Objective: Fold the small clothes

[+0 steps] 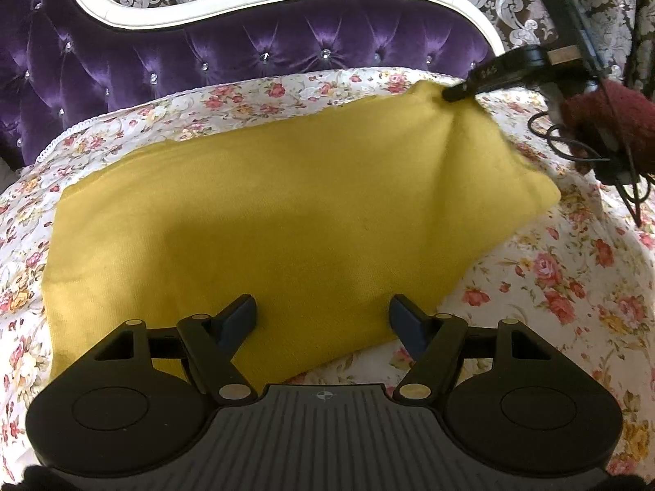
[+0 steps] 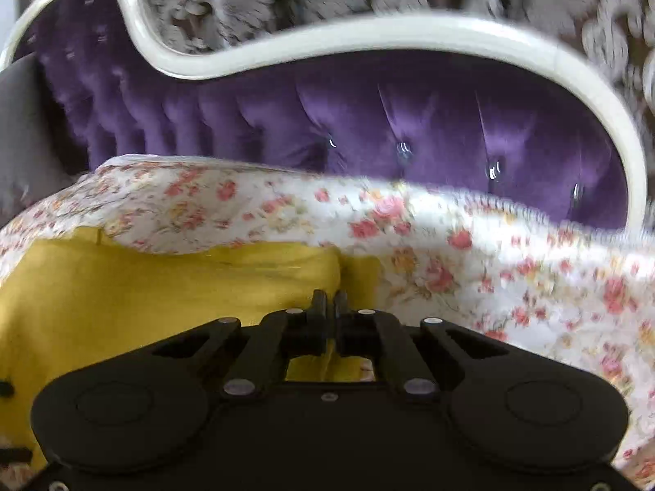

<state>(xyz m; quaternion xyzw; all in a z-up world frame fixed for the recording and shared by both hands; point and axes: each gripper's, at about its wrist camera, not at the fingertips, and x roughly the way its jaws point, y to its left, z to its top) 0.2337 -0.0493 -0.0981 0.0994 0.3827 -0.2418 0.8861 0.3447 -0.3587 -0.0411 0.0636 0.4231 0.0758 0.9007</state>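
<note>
A yellow cloth (image 1: 286,221) is spread on a bed covered by a floral sheet (image 1: 573,286). In the left wrist view its long axis is seen running from the lower left of the frame up to the upper right, where one corner is lifted into a peak and the fabric is drawn into creases below it. The rest of the cloth lies flat, its near edge reaching the lower middle of the frame.

The left tongs (image 1: 323,315) are held wide apart at the lower middle of the frame, over the near edge of the cloth; nothing is gripped between the blue pads, and whether they brush the fabric cannot be told.

The right tongs (image 1: 452,94) are seen at the upper right of that view, closed tight on the raised corner. In the right wrist view the right tongs (image 2: 329,300) are pressed together at the frame's centre, with what appears to be a thin fold of yellow fabric pinched between them, though this view is blurred.

A purple tufted headboard (image 1: 245,53) with a white frame is seen across the top of both views.
</note>
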